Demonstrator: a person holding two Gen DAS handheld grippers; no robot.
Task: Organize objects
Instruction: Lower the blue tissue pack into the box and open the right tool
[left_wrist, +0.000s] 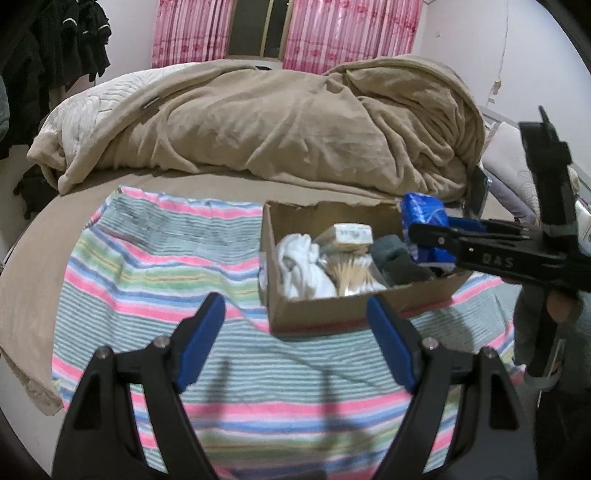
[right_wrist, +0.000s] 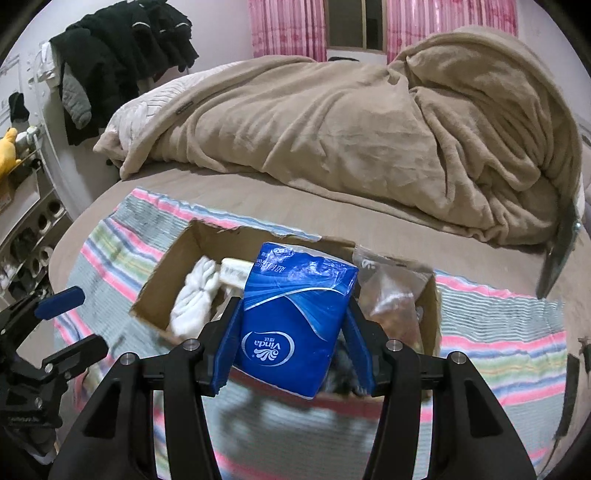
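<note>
Right claw: my right gripper (right_wrist: 291, 325) pinched the blue tissue pack (right_wrist: 293, 317) between its two blue pads, one pad pressed on each long side of the pack.
Tissue pack: it hung in my grip over the right part of the cardboard box (right_wrist: 155, 291), its "Vinda" logo reading upside down in the right wrist view; from the left wrist view the same tissue pack (left_wrist: 424, 218) sat at the box's far right corner, above the rim.
Left claw: my left gripper (left_wrist: 295, 332) was spread wide with nothing between its pads, held over the striped cloth (left_wrist: 155, 258) just in front of the box's near wall.
Box: the cardboard box (left_wrist: 314, 314) stood open on the striped cloth, which lay on the bed.
Box contents, left: a white bundle of cloth (left_wrist: 303, 266) lay against the left side.
Box contents, middle: a small pale packet (left_wrist: 351, 234) rested above a clear pack of wooden sticks (left_wrist: 351, 277); I could not tell exactly what the sticks were.
Box contents, right: a dark grey folded item (left_wrist: 399, 262) lay under the held pack, and a clear plastic bag (right_wrist: 391, 291) stood at the right end.
Behind the box: a rumpled tan blanket (left_wrist: 277, 122) was heaped across the bed, well apart from the box.
</note>
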